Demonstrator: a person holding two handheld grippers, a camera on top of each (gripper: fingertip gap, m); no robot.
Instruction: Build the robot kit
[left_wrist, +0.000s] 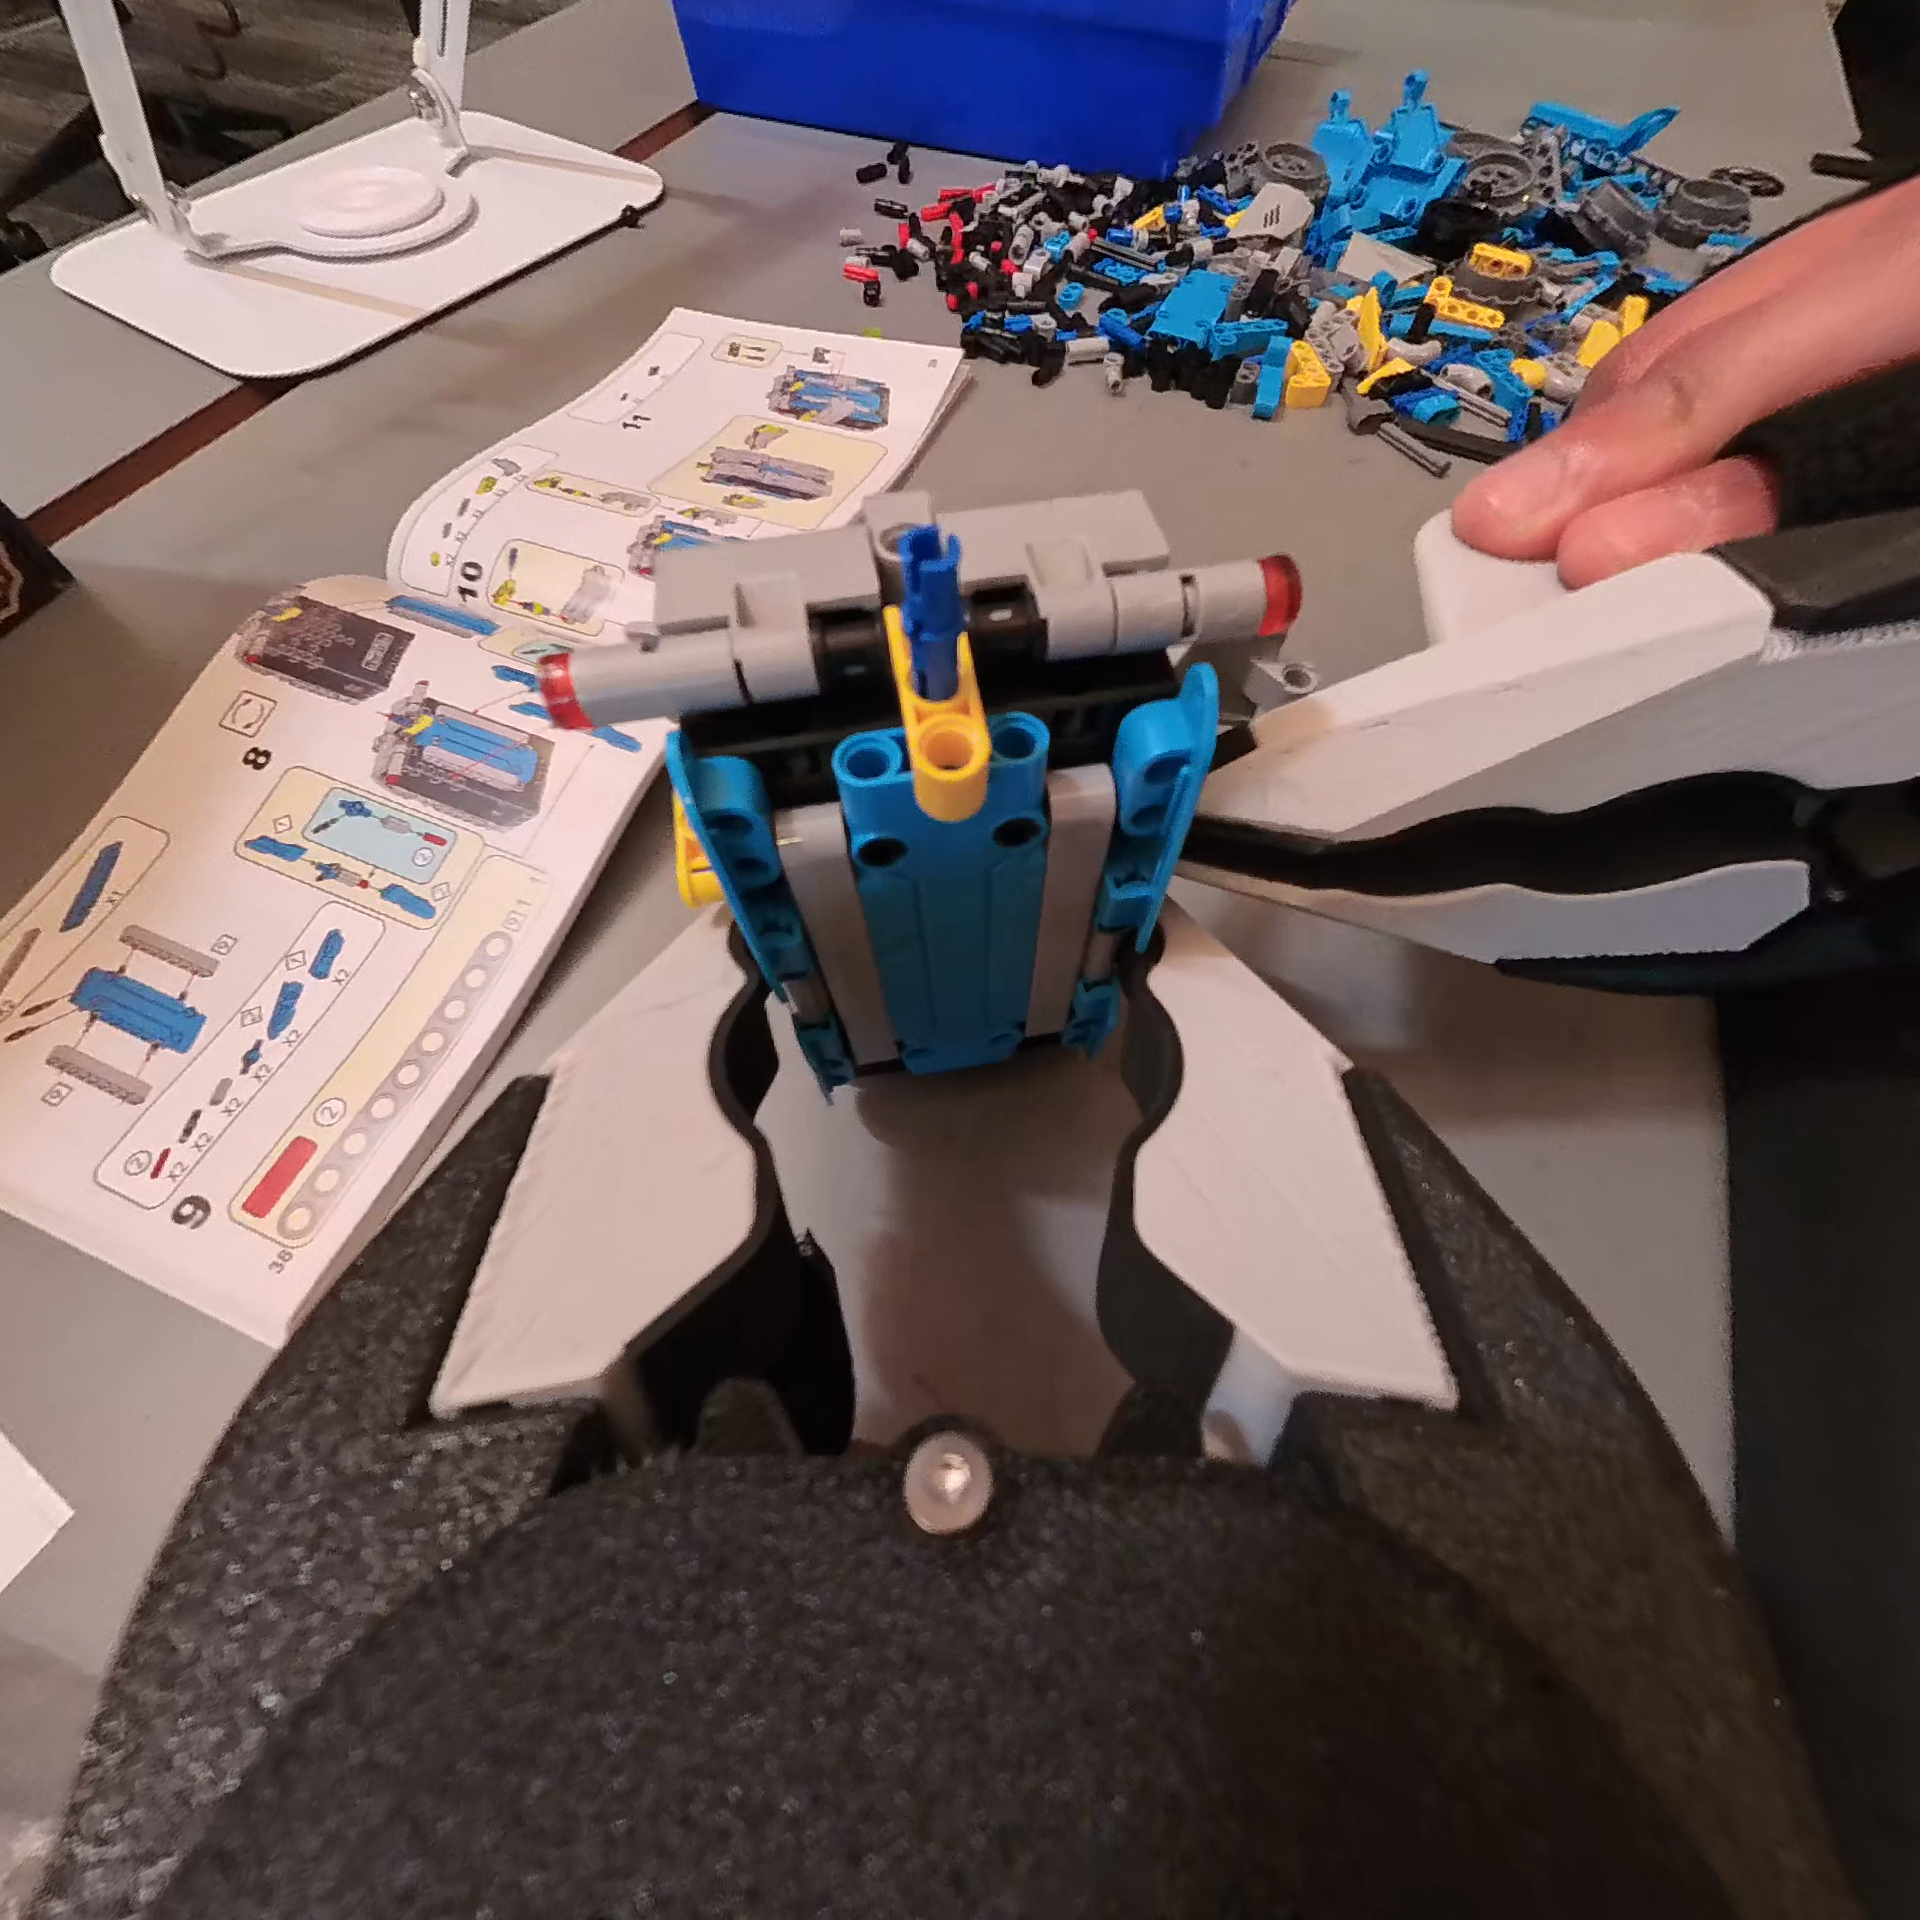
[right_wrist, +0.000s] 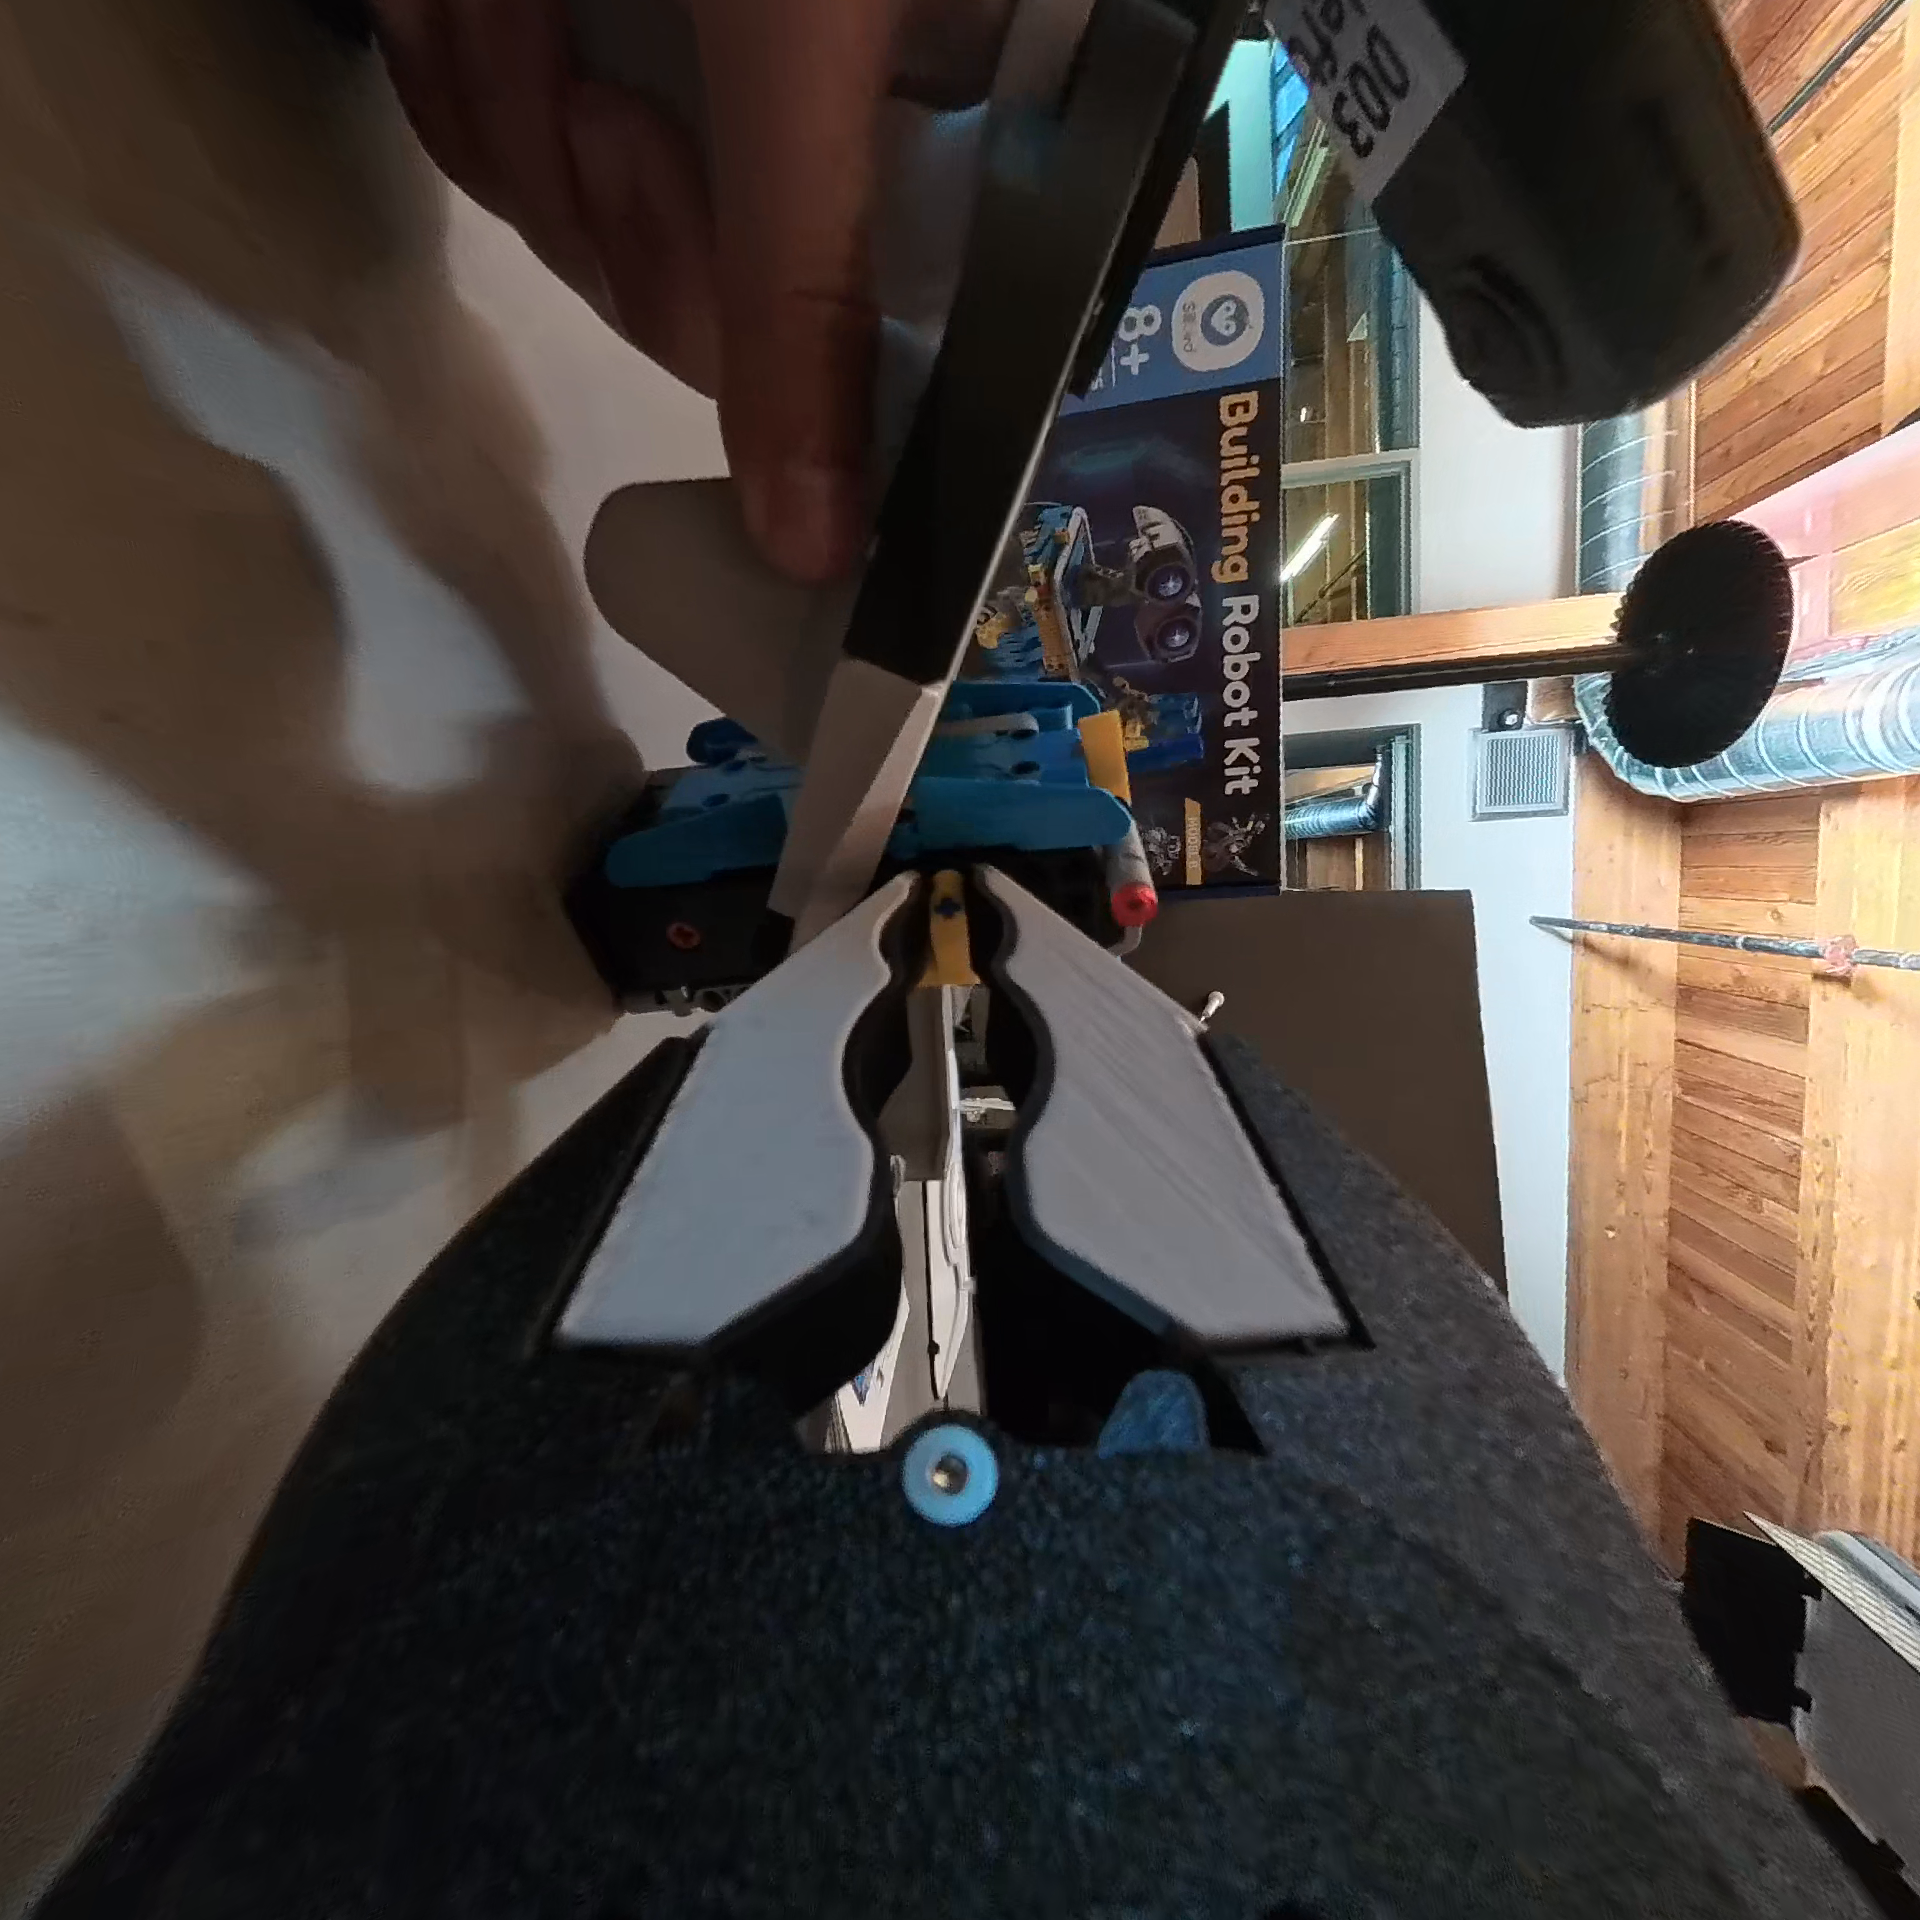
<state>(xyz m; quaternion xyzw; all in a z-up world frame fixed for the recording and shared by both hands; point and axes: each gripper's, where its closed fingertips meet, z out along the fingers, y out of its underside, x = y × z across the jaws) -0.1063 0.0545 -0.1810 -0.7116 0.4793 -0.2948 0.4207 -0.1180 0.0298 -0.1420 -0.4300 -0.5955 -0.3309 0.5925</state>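
My left gripper (left_wrist: 943, 961) is shut on a brick assembly (left_wrist: 940, 914) of blue panels and grey beams. It holds the assembly upright above the grey table (left_wrist: 1455, 1039). A grey axle with red ends (left_wrist: 925, 634) crosses the top, and a yellow connector with a blue pin (left_wrist: 940, 727) sticks up. My right gripper (left_wrist: 1226, 790) comes in from the right, a hand (left_wrist: 1683, 416) on it, tips at the assembly's right side. In the right wrist view my right gripper (right_wrist: 945, 894) is closed on a small yellow piece (right_wrist: 948, 940) of the assembly (right_wrist: 707, 831). The left gripper's finger (right_wrist: 987, 436) crosses above.
An open instruction booklet (left_wrist: 416, 831) lies left of the assembly. A pile of loose blue, yellow, black and grey parts (left_wrist: 1351, 281) lies at the back right, beside a blue bin (left_wrist: 966, 73). A white stand (left_wrist: 353, 208) is back left. A kit box (right_wrist: 1174, 520) stands behind. My right fingertips sit around 5 centimeters from my left ones.
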